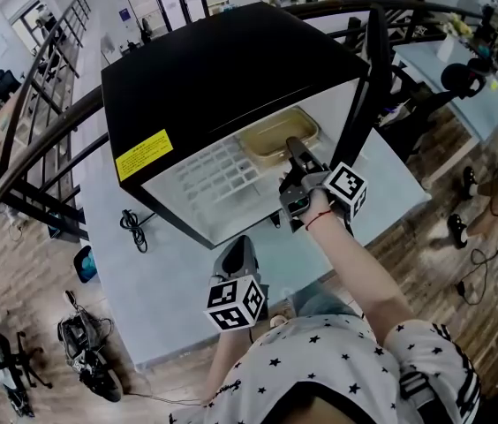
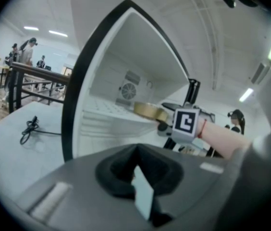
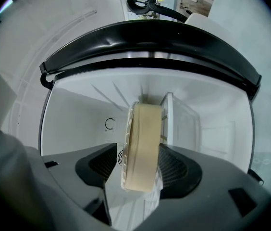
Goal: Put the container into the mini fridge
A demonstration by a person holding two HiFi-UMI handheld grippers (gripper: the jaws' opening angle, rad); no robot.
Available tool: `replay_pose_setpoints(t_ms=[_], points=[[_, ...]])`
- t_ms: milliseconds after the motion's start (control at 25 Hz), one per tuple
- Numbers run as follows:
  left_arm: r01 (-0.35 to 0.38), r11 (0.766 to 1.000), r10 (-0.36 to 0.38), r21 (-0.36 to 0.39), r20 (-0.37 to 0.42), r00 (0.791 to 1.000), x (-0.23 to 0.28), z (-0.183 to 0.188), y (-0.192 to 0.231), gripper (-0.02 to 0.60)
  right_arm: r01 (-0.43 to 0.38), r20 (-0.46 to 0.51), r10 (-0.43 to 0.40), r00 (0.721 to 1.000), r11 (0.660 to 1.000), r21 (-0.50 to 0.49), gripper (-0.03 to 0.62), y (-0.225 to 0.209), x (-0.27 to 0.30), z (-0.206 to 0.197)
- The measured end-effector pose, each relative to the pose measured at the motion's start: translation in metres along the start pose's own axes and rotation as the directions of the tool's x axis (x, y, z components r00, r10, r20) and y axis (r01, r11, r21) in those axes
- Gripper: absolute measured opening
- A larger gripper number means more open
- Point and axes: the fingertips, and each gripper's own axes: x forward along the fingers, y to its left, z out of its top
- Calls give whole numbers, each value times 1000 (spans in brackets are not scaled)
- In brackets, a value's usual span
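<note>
A black mini fridge [image 1: 214,69] stands open on the table, with a white inside and a wire shelf [image 1: 214,170]. A shallow tan container [image 1: 275,135] lies on that shelf, towards the right. My right gripper [image 1: 295,150] reaches level into the fridge at the container's near end. In the right gripper view the container [image 3: 142,143] stands edge-on between the jaws, with a gap showing on its left side, so the right gripper [image 3: 138,177] is open. My left gripper [image 1: 238,253] hangs back near my body with its jaws together and nothing in them. From the left gripper [image 2: 142,196] I see the container [image 2: 150,110] and the right gripper [image 2: 166,125].
The fridge door [image 1: 368,87] stands open at the right. A black cable [image 1: 132,228] lies on the pale table [image 1: 161,272] left of the fridge. A dark railing [image 1: 46,140] curves behind it. People [image 2: 25,54] stand far off, and gear [image 1: 90,352] lies on the floor.
</note>
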Motion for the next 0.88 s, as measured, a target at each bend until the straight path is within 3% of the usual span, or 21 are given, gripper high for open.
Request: replay_pose_setpoints(t_ms=[400,600,880], points=[[2,1000,-2,6,-3,1000,-9,-3,-1,8,100,4,-100,995,994,-37,250,-4,-6,-2],[-2,1000,2,7,-2,1000,-13,-4,-2,8,84,-14,-84,996,996,0,251,-11,-11,-7],[-1,1000,1,11,1,1000,-20,-4,-3,8,78,-22,-79,997,997,-21,255,-11,-20,-8]])
